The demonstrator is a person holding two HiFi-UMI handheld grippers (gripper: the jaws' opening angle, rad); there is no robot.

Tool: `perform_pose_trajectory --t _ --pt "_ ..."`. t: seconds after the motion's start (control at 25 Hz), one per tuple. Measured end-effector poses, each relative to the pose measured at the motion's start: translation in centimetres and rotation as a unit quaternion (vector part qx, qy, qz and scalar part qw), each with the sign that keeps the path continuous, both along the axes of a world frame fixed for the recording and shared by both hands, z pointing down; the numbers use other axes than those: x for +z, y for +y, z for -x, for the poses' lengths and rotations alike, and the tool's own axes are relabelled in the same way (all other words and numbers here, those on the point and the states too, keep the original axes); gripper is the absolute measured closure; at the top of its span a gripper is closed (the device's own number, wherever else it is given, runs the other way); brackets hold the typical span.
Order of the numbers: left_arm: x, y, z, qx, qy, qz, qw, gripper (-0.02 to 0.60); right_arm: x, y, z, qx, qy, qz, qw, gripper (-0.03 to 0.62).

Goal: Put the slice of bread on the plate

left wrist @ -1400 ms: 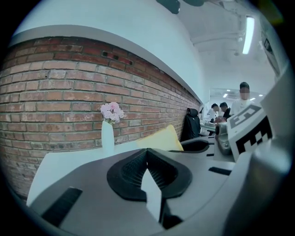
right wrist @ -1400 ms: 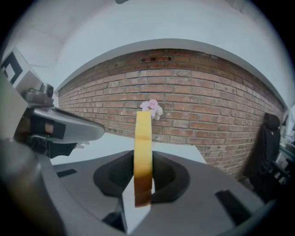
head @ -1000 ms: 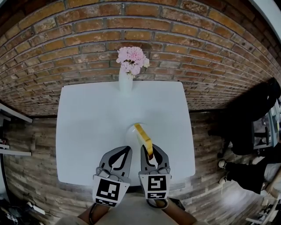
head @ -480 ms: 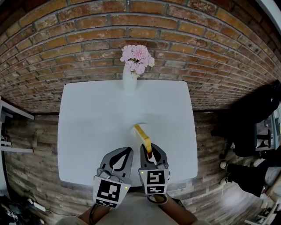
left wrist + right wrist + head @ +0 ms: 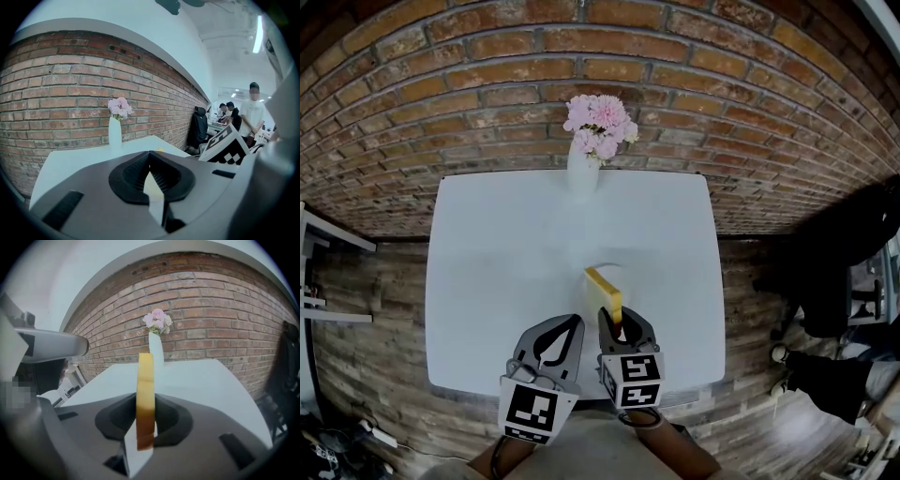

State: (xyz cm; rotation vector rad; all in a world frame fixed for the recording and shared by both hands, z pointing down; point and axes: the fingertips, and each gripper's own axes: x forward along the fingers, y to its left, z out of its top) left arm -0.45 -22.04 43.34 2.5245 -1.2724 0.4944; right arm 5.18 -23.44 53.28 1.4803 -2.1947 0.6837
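The slice of bread (image 5: 606, 292) stands on edge, pinched between the jaws of the right hand-held gripper (image 5: 620, 324). The right gripper view shows its yellow-brown crust (image 5: 146, 380) running straight up between the two pads, which press on its flat faces. The slice reaches forward past the jaw tips, and its far end lies over the plate (image 5: 598, 271), just ahead of that gripper. The plate is white on a white counter (image 5: 487, 272) and only faintly outlined, so it is hard to say whether the bread touches it or hangs just above. The left hand-held gripper (image 5: 575, 322) sits just beside the right one, on its left and a little further back from the plate. In its own view the jaw tips (image 5: 150, 156) meet with nothing between them, and only a sliver of pale counter shows behind the pads. Well ahead of both grippers, at the counter's far edge, a white vase (image 5: 582, 174) of pink flowers (image 5: 602, 124) stands against a brick wall (image 5: 487, 75). Far to the right of the left gripper, its view shows a few people (image 5: 253, 112) standing in a bright room.
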Motion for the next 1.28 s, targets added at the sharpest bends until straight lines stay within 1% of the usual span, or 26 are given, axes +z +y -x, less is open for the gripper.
perform_pose_trajectory --t 0.16,0.36,0.64,0.88,1.04,1.12,1.28 --pt "0.1 -0.3 0.3 -0.005 -0.002 0.001 1.0000 0.572 0.7 -0.3 0.0 0.011 -0.040 0.026 0.999 0.502" --pt "0.2 -0.5 0.5 -0.009 -0.004 0.003 1.0000 0.572 1.8 -0.8 -0.2 0.033 -0.096 0.061 0.993 0.502" --pt "0.4 -0.8 0.7 -0.013 -0.010 0.004 0.9999 0.572 3.0 -1.5 -0.6 0.046 -0.146 0.089 0.984 0.502" --pt "0.6 -0.9 0.8 -0.014 -0.013 0.004 0.9998 0.572 4.0 -2.0 -1.3 0.056 -0.162 0.098 0.980 0.502" --pt "0.6 -0.8 0.7 -0.014 -0.010 0.006 0.9998 0.572 4.2 -2.3 -1.5 0.049 -0.170 0.100 0.979 0.497" --pt "0.6 -0.8 0.8 -0.014 -0.009 0.006 0.9999 0.572 4.3 -2.4 -1.7 0.045 -0.161 0.097 0.981 0.490" --pt "0.5 -0.8 1.0 -0.015 -0.008 0.004 0.9999 0.572 4.7 -2.4 -1.8 0.041 -0.127 0.092 0.987 0.476"
